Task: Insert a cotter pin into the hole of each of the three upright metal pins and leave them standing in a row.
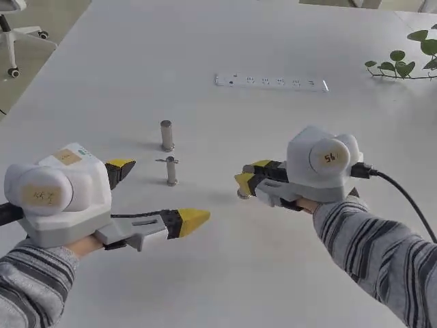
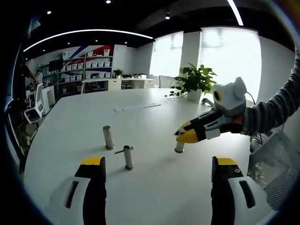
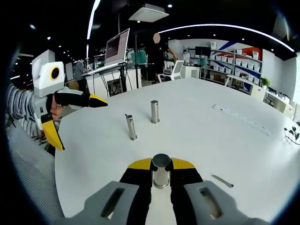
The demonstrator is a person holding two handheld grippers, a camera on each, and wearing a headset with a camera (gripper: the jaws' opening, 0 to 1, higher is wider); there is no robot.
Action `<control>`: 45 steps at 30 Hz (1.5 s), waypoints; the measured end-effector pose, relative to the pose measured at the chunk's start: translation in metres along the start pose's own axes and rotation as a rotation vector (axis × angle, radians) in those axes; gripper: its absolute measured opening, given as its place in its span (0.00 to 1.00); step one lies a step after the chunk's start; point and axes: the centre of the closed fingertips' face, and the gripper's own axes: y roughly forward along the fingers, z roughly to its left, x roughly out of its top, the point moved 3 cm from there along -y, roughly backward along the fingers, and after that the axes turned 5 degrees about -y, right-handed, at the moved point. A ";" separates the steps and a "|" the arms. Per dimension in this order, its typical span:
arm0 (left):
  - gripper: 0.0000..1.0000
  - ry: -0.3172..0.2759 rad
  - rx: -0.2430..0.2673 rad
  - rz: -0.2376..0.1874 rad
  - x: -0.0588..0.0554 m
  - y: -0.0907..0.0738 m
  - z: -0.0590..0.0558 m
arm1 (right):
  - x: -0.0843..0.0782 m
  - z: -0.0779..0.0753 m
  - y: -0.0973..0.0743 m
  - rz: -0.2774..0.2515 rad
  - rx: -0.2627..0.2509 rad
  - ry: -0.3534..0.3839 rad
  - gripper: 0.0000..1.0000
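— What do we see on the left?
— Our left gripper [image 1: 164, 191], jaws spread wide and empty; the far pin [image 1: 166, 135] and the middle pin [image 1: 171, 171] stand just ahead of it.
— And right?
— Our right gripper [image 1: 246, 179] clamps the third pin [image 1: 244, 194], upright on the table [image 1: 205, 287].

Left tool [image 1: 158, 191] held low with jaws spread wide — right tool [image 1: 247, 174] clamped on a pin [image 3: 161, 172].
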 end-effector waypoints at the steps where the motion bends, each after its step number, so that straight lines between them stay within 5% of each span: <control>1: 0.93 -0.001 0.000 -0.001 0.000 0.000 0.000 | 0.000 0.000 0.000 0.000 -0.002 0.002 0.08; 10: 0.92 0.000 0.000 -0.008 0.002 0.000 0.000 | -0.012 0.004 -0.001 0.016 -0.031 0.019 0.08; 25: 0.92 -0.003 -0.003 -0.004 0.000 -0.003 -0.003 | -0.021 0.012 -0.007 0.000 0.004 -0.025 0.09; 33: 0.92 -0.007 -0.006 0.001 -0.002 -0.002 -0.005 | -0.021 0.012 -0.007 -0.016 0.018 0.020 0.10; 45: 0.95 -0.015 0.004 0.003 -0.001 -0.003 -0.003 | -0.025 0.005 -0.022 -0.025 0.030 0.100 0.27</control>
